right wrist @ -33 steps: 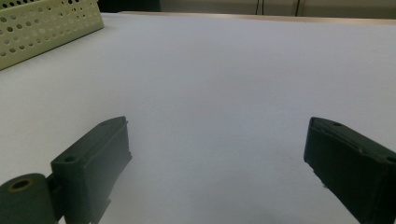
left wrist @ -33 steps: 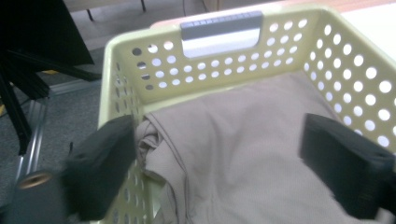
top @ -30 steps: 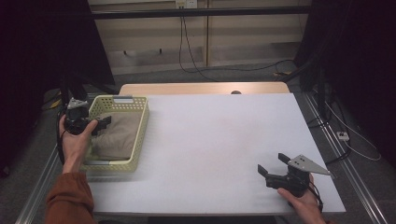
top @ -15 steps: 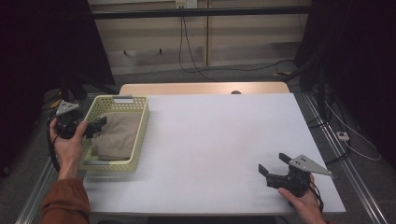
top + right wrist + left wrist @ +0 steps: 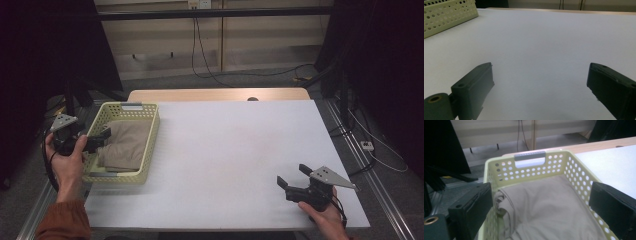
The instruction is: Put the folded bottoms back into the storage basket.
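Basket (image 5: 150, 145) at table's 9 o'clock, beige cloth (image 5: 125, 145) folded inside. My left gripper (image 5: 100, 140) gapes over its rim, poised to grab; right gripper (image 5: 292, 180) open, parked at 5 o'clock, out of way.

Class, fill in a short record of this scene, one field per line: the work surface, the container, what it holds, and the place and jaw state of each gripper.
Surface: white table
Container: pale yellow perforated basket at the table's left edge
Contents: folded beige cloth lying inside the basket
Left gripper: at the basket's left side, pointing over the cloth, jaws open, holding nothing
Right gripper: near the table's front right corner, above bare tabletop, jaws open, holding nothing
Beyond the table: wooden board along the far edge
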`<state>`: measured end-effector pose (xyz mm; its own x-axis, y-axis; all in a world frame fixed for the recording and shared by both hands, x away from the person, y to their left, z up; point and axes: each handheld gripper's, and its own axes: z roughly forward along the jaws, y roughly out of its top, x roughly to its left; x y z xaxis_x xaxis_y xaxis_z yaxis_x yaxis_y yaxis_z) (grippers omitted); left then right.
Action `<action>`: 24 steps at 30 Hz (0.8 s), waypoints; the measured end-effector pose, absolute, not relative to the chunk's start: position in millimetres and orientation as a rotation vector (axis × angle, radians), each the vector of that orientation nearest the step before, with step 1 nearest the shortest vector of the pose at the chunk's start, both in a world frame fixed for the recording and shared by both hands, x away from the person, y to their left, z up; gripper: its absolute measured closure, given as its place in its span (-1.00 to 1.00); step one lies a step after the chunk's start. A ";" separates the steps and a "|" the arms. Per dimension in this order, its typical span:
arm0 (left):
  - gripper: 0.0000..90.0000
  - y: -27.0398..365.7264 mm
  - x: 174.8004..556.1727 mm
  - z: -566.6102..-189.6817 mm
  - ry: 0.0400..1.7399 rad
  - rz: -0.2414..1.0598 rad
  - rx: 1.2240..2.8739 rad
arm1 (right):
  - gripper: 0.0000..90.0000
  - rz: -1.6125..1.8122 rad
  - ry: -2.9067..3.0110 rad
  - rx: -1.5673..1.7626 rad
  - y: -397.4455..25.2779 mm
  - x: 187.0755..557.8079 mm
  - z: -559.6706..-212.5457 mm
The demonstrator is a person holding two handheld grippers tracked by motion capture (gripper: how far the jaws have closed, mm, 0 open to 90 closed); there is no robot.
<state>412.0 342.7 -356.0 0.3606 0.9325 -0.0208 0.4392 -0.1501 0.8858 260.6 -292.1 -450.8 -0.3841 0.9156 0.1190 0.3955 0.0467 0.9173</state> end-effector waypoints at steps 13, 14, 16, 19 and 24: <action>-0.87 333.6 397.4 -357.9 1.186 0.718 1.782 | -0.86 1.318 1.816 1.315 -291.6 261.0 -450.9; -0.87 332.5 396.2 -357.8 1.176 0.719 1.780 | -0.86 1.317 1.817 1.314 -291.8 260.8 -450.9; -0.87 330.8 393.3 -356.6 1.171 0.722 1.785 | -0.86 1.317 1.815 1.318 -292.3 260.8 -450.8; -0.87 327.9 389.5 -357.1 1.155 0.713 1.782 | -0.86 1.318 1.815 1.317 -292.3 260.6 -450.7; -0.87 322.2 382.5 -358.5 1.132 0.710 1.797 | -0.86 1.320 1.815 1.316 -292.1 260.6 -450.6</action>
<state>382.5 322.2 -358.5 0.4230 0.9060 0.0156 0.4084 -0.2060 0.8893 260.6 -292.1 -450.6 -0.3822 0.9165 0.1180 0.3947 0.0464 0.9177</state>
